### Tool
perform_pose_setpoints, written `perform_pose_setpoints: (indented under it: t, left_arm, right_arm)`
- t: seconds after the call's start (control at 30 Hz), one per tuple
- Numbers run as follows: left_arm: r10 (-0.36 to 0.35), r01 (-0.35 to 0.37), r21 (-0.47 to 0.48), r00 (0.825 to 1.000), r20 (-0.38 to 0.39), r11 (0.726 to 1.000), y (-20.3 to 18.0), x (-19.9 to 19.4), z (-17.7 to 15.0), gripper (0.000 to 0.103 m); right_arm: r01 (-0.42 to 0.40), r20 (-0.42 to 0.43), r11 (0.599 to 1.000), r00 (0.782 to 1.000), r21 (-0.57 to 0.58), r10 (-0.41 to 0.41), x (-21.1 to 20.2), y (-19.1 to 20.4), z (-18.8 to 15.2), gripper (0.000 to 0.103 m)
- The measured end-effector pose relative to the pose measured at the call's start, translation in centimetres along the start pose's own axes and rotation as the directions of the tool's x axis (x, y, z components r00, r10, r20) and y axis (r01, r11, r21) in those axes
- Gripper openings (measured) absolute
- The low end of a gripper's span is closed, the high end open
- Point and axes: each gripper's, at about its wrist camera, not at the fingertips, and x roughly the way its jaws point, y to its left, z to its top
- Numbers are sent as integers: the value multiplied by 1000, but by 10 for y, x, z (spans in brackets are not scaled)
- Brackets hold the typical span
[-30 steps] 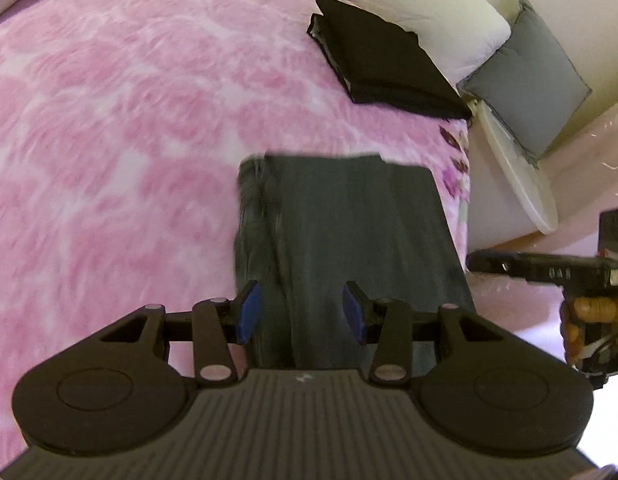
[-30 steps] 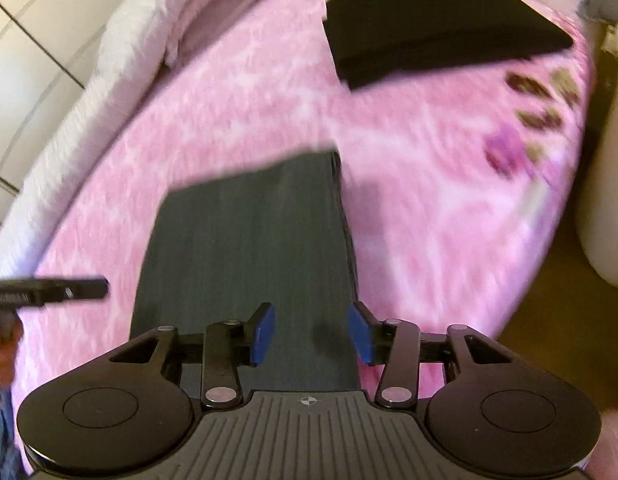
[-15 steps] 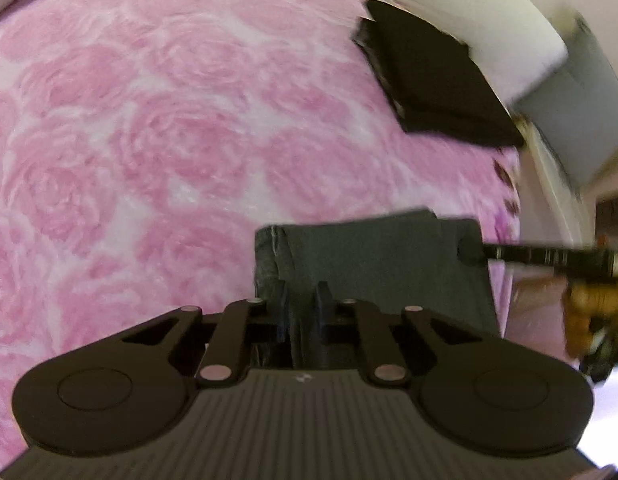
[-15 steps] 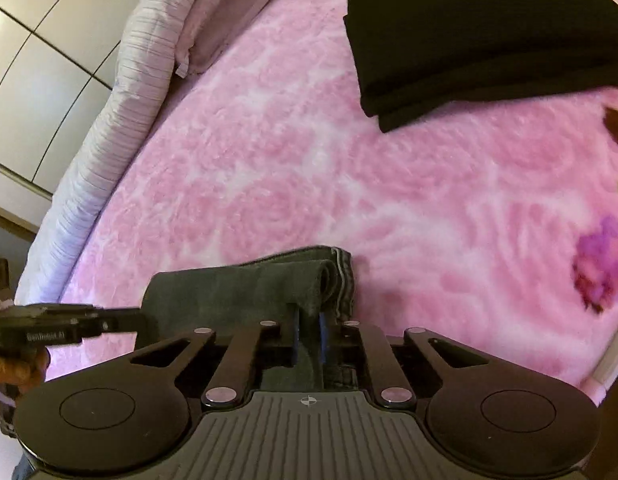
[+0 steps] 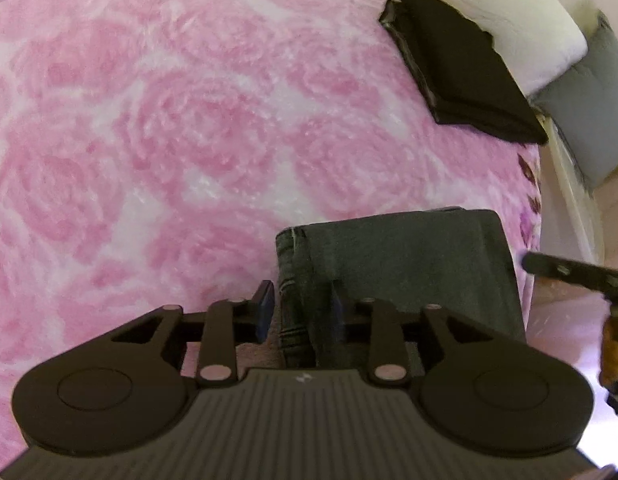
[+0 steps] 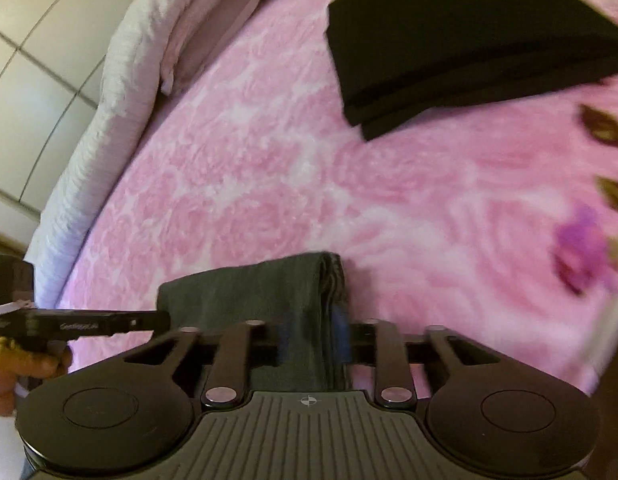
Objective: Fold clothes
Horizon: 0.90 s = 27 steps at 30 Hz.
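Note:
A dark grey garment (image 5: 409, 264) lies folded over on the pink rose-patterned bedspread (image 5: 169, 140), near the bed's front right corner. My left gripper (image 5: 299, 312) is open, its blue-padded fingers straddling the garment's left seamed edge. In the right wrist view the same garment (image 6: 249, 292) shows as a short folded block. My right gripper (image 6: 313, 340) is open around the garment's right folded edge. Each gripper shows at the side of the other's view.
A folded black garment (image 5: 457, 64) lies at the far right of the bed, also in the right wrist view (image 6: 461, 40). A white pillow (image 5: 509, 12) and a grey cushion (image 5: 589, 100) lie beyond it. A rolled white blanket (image 6: 109, 140) lines the bed's left side.
Both grippers shut on the garment's near end, carried it forward over the far half, and have now opened. The garment went from long and flat to a shorter double layer.

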Motion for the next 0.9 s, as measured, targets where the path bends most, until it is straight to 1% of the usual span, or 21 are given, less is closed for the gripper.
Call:
perform_pose_setpoints:
  t: [0.07, 0.1, 0.13, 0.17, 0.23, 0.27, 0.37, 0.4, 0.43, 0.5, 0.53, 0.57, 0.6, 0.63, 0.67, 0.7, 0.73, 0.77, 0.8, 0.87, 0.9]
  left_arm:
    - [21, -22, 87, 1000, 23, 996, -7, -15, 2, 26]
    - [29, -33, 134, 999, 33, 990, -11, -21, 4, 27]
    - [25, -30, 175, 999, 34, 984, -14, -21, 8, 31]
    - [21, -28, 215, 999, 35, 976, -17, -21, 11, 32]
    - [13, -22, 293, 999, 34, 956, -23, -20, 18, 34]
    - [13, -20, 323, 1000, 25, 946, -25, -11, 22, 34]
    - [18, -13, 404, 1000, -8, 915, -31, 16, 33, 35]
    - [17, -2, 425, 999, -32, 905, -32, 26, 35, 36]
    - [18, 12, 436, 998, -64, 900, -32, 35, 36, 39]
    - [18, 31, 425, 994, -110, 905, -29, 47, 41, 43]
    - [12, 42, 413, 992, -126, 910, -26, 51, 43, 43]
    - [6, 52, 402, 990, -141, 914, -24, 54, 45, 43]
    - [-3, 60, 394, 989, -145, 917, -21, 54, 45, 43]
    - [-12, 68, 389, 990, -143, 919, -19, 52, 44, 41]
    - [-20, 73, 384, 990, -140, 921, -17, 49, 42, 41]
    - [-27, 77, 376, 990, -136, 923, -15, 46, 40, 38]
    - [-32, 77, 359, 991, -130, 930, -11, 43, 38, 36]
    - [-30, 70, 338, 992, -123, 938, -8, 41, 37, 35]
    - [-28, 61, 311, 994, -109, 948, -3, 38, 34, 35]
    - [-35, 53, 229, 996, -80, 972, 9, 31, 24, 35]
    - [-37, 47, 178, 997, -63, 983, 13, 28, 16, 35]
  right_arm:
    - [33, 41, 998, 999, 57, -36, -31, -1, -28, 56]
    - [50, 60, 995, 997, 86, -55, -46, -2, -42, 58]
    - [74, 71, 990, 994, 122, -83, -59, -6, -61, 59]
    - [93, 74, 980, 991, 176, -108, -72, -12, -84, 60]
    - [114, 79, 952, 987, 282, -142, -94, -23, -129, 62]
    - [113, 83, 936, 985, 334, -149, -102, -28, -151, 62]
    - [95, 71, 881, 987, 464, -144, -107, -39, -206, 63]
    - [91, 63, 860, 988, 502, -141, -105, -42, -221, 64]
    - [72, 74, 843, 989, 533, -131, -100, -43, -233, 64]
    - [20, 111, 805, 988, 593, -107, -87, -46, -250, 65]
    - [-12, 138, 784, 986, 621, -94, -79, -48, -255, 65]
    - [-45, 164, 759, 983, 649, -82, -72, -50, -261, 65]
    - [-84, 186, 722, 981, 687, -62, -64, -53, -263, 63]
    - [-92, 188, 704, 980, 704, -60, -61, -54, -260, 53]
    - [-94, 187, 690, 981, 717, -60, -59, -55, -257, 40]
    - [-45, 152, 719, 985, 693, -85, -61, -50, -244, 30]
    - [-6, 121, 751, 988, 660, -99, -65, -45, -232, 27]
    - [21, 100, 771, 989, 637, -109, -72, -43, -218, 22]
    - [44, 83, 789, 989, 613, -120, -79, -41, -204, 19]
    - [32, 120, 809, 985, 588, -127, -96, -48, -171, 19]
    - [32, 137, 833, 982, 552, -129, -102, -54, -149, 18]
